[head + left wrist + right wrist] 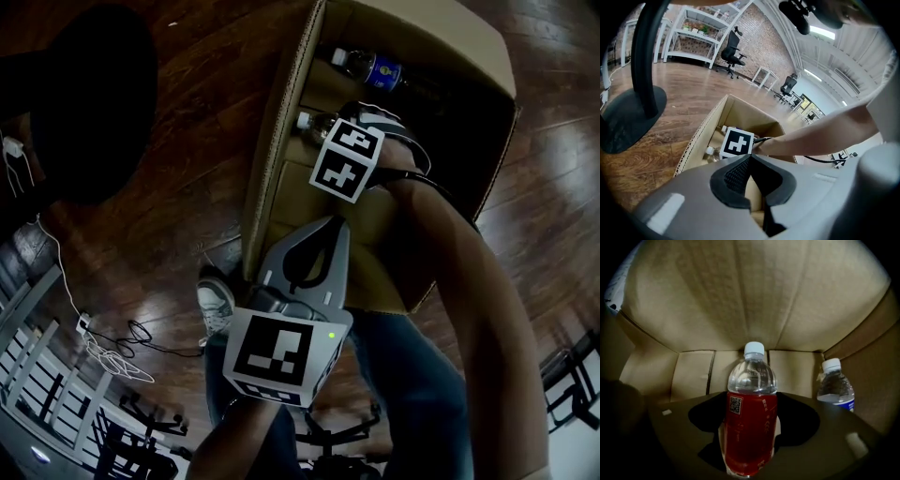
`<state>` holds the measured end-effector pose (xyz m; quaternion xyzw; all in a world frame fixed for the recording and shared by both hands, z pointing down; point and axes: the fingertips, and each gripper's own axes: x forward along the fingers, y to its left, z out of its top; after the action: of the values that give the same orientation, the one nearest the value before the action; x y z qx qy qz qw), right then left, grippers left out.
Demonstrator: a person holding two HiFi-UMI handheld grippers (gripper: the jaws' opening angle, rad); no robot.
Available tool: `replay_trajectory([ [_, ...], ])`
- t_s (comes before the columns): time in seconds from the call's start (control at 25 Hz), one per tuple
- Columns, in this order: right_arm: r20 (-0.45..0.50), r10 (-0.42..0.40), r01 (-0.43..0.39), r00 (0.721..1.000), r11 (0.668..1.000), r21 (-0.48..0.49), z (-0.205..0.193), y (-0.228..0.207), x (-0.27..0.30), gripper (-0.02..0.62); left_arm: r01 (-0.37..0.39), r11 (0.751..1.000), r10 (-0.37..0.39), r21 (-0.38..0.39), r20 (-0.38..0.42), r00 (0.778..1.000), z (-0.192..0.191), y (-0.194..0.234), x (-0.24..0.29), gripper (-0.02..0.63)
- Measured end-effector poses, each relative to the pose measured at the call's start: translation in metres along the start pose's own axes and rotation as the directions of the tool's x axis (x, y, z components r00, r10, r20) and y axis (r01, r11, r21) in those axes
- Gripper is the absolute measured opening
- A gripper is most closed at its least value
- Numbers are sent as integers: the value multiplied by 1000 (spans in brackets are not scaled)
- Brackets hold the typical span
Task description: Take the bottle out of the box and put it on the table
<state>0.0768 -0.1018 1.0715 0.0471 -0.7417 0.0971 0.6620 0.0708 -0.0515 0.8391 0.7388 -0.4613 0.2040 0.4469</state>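
My right gripper (751,404) is clenched on the red-labelled bottle (752,376), which stands upright with its white cap on, low in the middle of the right gripper view and deep inside the cardboard box (754,296). At the right of that view a second bottle (836,389) with a blue label stands near it but apart, beside the box's side wall. In the head view the box's tall left wall (281,112) rises just beside the marker cube (347,159), and my forearm (478,281) crosses the near rim.

My left gripper (328,230) hangs outside the box, low and central in the head view, its jaws pressed together on nothing.

On the wooden floor (178,216) a black round base (89,103) fills the upper left, with a shoe (216,305) and loose cables (117,352) at lower left.
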Motion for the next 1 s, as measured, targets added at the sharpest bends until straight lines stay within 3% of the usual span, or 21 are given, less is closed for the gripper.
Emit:
replay_trajectory([
  [0.16, -43, -22, 22, 999, 1000, -3, -2, 0, 9, 339, -8, 1000, 8, -21, -12, 1000, -4, 7, 2, -3],
  [0.28, -49, -27, 27, 998, 1000, -1, -3, 4, 6, 310, -19, 999, 19, -26, -15, 1000, -4, 12, 0, -3],
  [0.44, -3, -47, 47, 999, 999, -6, -5, 1, -10, 307, -40, 999, 39, -21, -17, 999, -4, 17, -6, -3],
  [0.56, 68, -100, 93, 993, 990, 103, -9, -1, -33, 307, -39, 999, 39, -6, -37, 999, -6, 11, -16, -3],
  [0.68, 128, -113, 83, 985, 972, 218, -13, -2, -60, 305, -31, 999, 32, 30, -42, 999, 8, -1, -25, -3],
  [0.88, 231, -169, 63, 958, 912, 406, -21, -5, -117, 304, -13, 997, 17, 70, -43, 999, 34, -28, -45, -3],
  [1.0, 267, -190, 52, 945, 891, 450, -22, 1, -158, 304, -2, 994, 7, 107, -49, 999, 52, -49, -66, -3],
])
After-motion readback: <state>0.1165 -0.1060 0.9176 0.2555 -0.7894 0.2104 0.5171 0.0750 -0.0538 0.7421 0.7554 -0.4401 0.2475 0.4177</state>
